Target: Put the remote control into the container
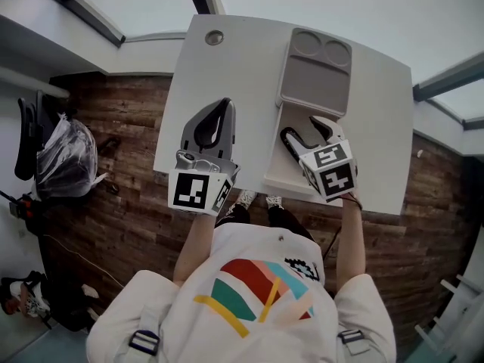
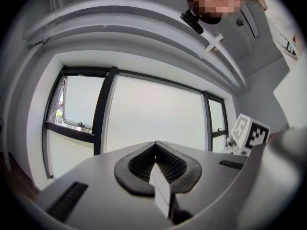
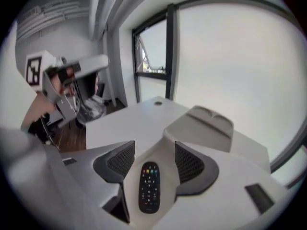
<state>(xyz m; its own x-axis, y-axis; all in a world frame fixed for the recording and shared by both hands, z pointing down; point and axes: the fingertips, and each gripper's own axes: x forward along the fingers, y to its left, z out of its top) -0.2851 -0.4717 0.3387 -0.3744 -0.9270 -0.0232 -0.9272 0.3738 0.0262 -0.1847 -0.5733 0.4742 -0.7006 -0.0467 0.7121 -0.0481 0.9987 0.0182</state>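
The black remote control (image 3: 149, 187) with coloured buttons lies flat on the pale floor of the open container (image 3: 168, 143). It shows in the right gripper view. My right gripper (image 3: 153, 150) stands open over it, one jaw on each side, not touching it. In the head view my right gripper (image 1: 302, 129) reaches into the container (image 1: 276, 180) and hides the remote. The container's grey lid (image 1: 314, 78) lies folded back beyond it. My left gripper (image 1: 223, 104) is shut on nothing, held above the table to the left. Its own view shows my left gripper (image 2: 156, 145) pointing up at a window.
A white table (image 1: 227, 66) bears the container and has a round cable grommet (image 1: 214, 38) near its far edge. A wooden floor lies around it, with a clear plastic bag (image 1: 64, 157) at the left. The person's feet (image 1: 257, 200) are at the table's near edge.
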